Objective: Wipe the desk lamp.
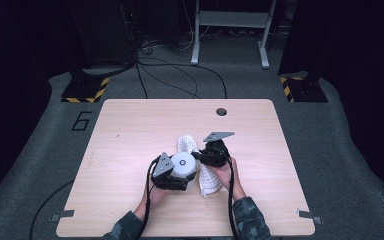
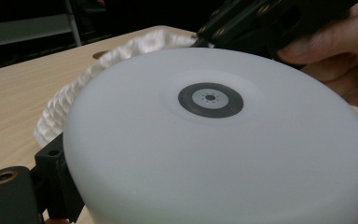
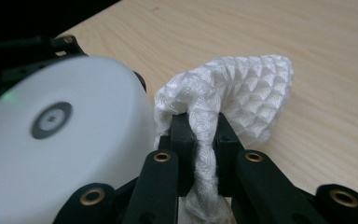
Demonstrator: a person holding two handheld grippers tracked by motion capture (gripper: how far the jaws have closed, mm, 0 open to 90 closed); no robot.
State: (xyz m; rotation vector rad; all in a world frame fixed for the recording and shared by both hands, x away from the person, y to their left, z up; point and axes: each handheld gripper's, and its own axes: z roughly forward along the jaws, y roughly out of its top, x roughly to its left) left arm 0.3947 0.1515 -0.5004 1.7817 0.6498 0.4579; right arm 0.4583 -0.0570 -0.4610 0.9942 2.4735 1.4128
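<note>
Two grippers work mid-table, toward its near side. Left gripper, nearest, has its jaws clamped on the sides of a white round container with a grey ring mark on top, apparently to steady it on the table. Just right of it, the right gripper has its jaws pinched shut on a fold of white waffle-weave cloth, which touches the container's side, likely for wiping. The cloth's free end lies farther out.

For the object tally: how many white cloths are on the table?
1: the white cloth lies beside the white round device, pinched in the right gripper. Its underside is hidden.
</note>
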